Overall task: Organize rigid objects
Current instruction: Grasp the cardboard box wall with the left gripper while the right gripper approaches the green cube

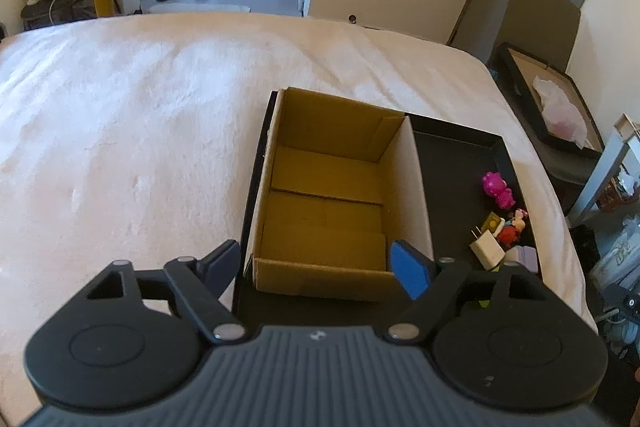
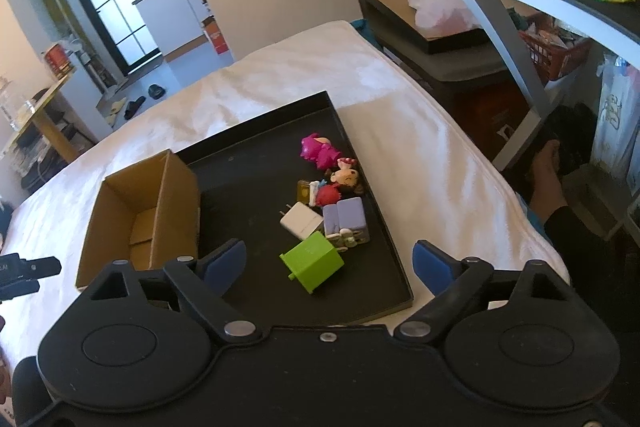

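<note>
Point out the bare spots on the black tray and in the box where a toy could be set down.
The cardboard box is empty, floor fully bare. On the black tray, the strip between the box wall and the toy cluster is free, as is its far corner beyond the magenta figure. Crowded: the tray's right side, with the white charger, purple block and green cube.

The left wrist view looked down from close above the cardboard box [image 1: 324,203], facing across the bed [image 1: 120,107] toward the doorway. The right wrist view sat a little farther back, angled over the black tray [image 2: 248,187]. Both shared box, tray and toys.
</note>
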Available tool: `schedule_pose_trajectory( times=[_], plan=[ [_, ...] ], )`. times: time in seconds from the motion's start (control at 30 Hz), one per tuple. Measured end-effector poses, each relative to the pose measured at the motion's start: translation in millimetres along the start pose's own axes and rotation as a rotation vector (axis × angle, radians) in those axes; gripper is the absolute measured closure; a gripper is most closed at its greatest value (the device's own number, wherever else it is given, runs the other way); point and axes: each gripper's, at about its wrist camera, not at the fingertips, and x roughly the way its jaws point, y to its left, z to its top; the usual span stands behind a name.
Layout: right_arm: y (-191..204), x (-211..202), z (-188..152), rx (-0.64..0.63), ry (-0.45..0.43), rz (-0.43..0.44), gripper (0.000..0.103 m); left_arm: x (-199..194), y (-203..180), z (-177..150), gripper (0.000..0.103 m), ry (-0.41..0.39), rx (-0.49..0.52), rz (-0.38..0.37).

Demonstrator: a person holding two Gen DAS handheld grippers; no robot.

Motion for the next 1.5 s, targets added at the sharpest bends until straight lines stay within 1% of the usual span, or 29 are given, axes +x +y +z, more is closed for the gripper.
schedule_pose_trajectory(
  times=[0.1, 0.17, 0.3, 0.47, 0.6, 0.67, 0.8, 0.87, 1.03, 1.17, 1.23, 1.27, 1.33, 1.5],
  plan=[
    [-1.2, 7.9, -0.4, 0.021, -0.007, -0.011, 0.013, 11.0, 4.2, 4.4, 0.028, 0.004, -0.001, 0.005],
    [-1.3, 13.4, -1.5, 0.032, -0.010, -0.021, 0.016, 18.4, 8.8, 7.7, 0.033, 0.012, -0.010, 0.003],
    [-0.9, 22.7, -4.6, 0.043, -0.019, -0.025, 0.017, 30.1, 13.1, 10.8, 0.039, 0.017, -0.020, 0.003],
    [0.4, 41.3, -9.4, 0.049, -0.007, -0.025, 0.021, 46.8, 18.8, 11.2, 0.050, 0.028, -0.024, -0.004],
    [3.7, 60.2, -14.6, 0.046, 0.009, -0.040, 0.023, 60.2, 24.5, 9.3, 0.053, 0.043, -0.034, 0.003],
    [5.0, 70.7, -17.2, 0.051, 0.027, -0.030, 0.024, 65.5, 27.7, 7.4, 0.054, 0.052, -0.044, 0.003],
    [13.2, 88.6, -21.3, 0.005, 0.054, -0.013, 0.024, 73.3, 31.3, 4.7, 0.055, 0.065, -0.063, 0.000],
    [16.5, 97.7, -22.2, -0.020, 0.074, -0.003, 0.024, 77.6, 34.0, 2.7, 0.065, 0.075, -0.082, 0.001],
    [27.0, 117.9, -26.8, -0.120, 0.106, 0.010, 0.024, 90.9, 33.8, -0.1, 0.066, 0.097, -0.076, 0.032],
    [26.3, 127.9, -29.4, -0.119, 0.124, 0.008, 0.024, 96.3, 37.1, -0.5, 0.066, 0.101, -0.089, 0.031],
    [26.5, 131.0, -29.4, -0.134, 0.127, 0.008, 0.024, 99.8, 38.8, -0.9, 0.073, 0.109, -0.097, 0.040],
    [27.1, 132.5, -29.3, -0.144, 0.128, 0.008, 0.028, 100.2, 40.5, -0.9, 0.079, 0.107, -0.106, 0.046],
    [26.3, 133.9, -28.6, -0.150, 0.138, 0.022, 0.040, 100.0, 44.0, 0.6, 0.086, 0.100, -0.121, 0.048],
    [32.2, 130.9, -28.4, -0.186, 0.131, 0.023, 0.041, 99.0, 45.4, -2.6, 0.086, 0.092, -0.114, 0.040]
  ],
)
